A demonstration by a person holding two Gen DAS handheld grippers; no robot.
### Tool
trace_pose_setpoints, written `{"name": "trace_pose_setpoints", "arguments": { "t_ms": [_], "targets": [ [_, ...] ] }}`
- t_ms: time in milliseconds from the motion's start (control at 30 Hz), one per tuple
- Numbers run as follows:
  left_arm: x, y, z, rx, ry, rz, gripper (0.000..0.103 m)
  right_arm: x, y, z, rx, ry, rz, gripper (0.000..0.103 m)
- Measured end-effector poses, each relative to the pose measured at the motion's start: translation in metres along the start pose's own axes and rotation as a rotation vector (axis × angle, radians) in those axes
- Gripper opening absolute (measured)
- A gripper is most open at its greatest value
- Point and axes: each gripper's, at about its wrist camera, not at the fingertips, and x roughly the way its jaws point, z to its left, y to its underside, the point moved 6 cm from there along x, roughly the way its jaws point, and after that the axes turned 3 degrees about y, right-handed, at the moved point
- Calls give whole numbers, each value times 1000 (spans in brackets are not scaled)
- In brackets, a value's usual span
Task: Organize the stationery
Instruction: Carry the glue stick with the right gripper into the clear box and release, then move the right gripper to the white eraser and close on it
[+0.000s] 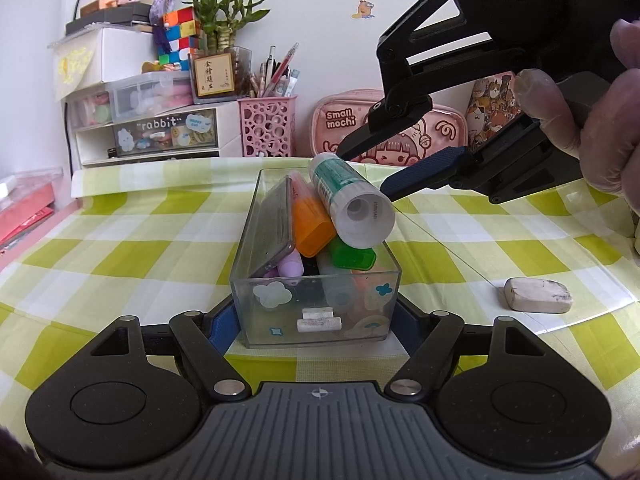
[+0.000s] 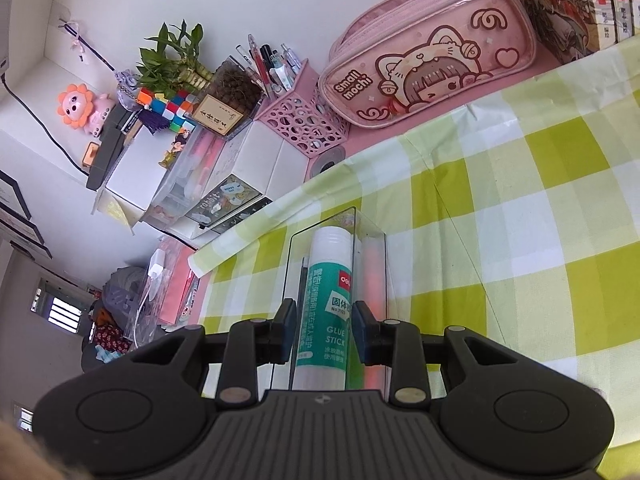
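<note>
A clear plastic box (image 1: 256, 240) stands on the green checked cloth, and my left gripper (image 1: 316, 320) is shut on its near end, one finger on each side. Inside lie an orange marker (image 1: 312, 220), a green one (image 1: 352, 256), a grey flat case (image 1: 276, 224) and small white erasers (image 1: 319, 320). A green-and-white glue stick (image 1: 348, 192) rests tilted on top of them. My right gripper (image 1: 364, 170) reaches in from the upper right, shut on the stick's far end. In the right wrist view the glue stick (image 2: 326, 300) sits between the pads of the right gripper (image 2: 324, 332), over the box (image 2: 376, 248).
A worn white eraser (image 1: 538, 294) lies on a clear flat sheet (image 1: 520, 248) to the right of the box. Along the back wall stand a pink pen holder (image 1: 268, 124), a pink pencil case (image 1: 344, 120) and storage drawers (image 1: 160, 136). A hand (image 1: 600, 120) holds the right gripper.
</note>
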Motion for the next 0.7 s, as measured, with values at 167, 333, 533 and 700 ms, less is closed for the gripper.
{"name": "trace_pose_setpoints", "arguments": {
  "t_ms": [167, 333, 533, 700],
  "targets": [
    [-2, 1, 2, -4, 22, -12, 75, -13, 0, -9, -52, 33, -45, 39],
    [-5, 2, 1, 15, 18, -13, 74, -25, 3, -21, -128, 76, -73, 46],
    [-7, 4, 0, 19, 12, -22, 74, -45, 14, -37, -251, 151, -139, 66],
    [-10, 5, -1, 22, 10, -32, 74, -62, 32, -54, -379, 209, -177, 75]
  ]
}}
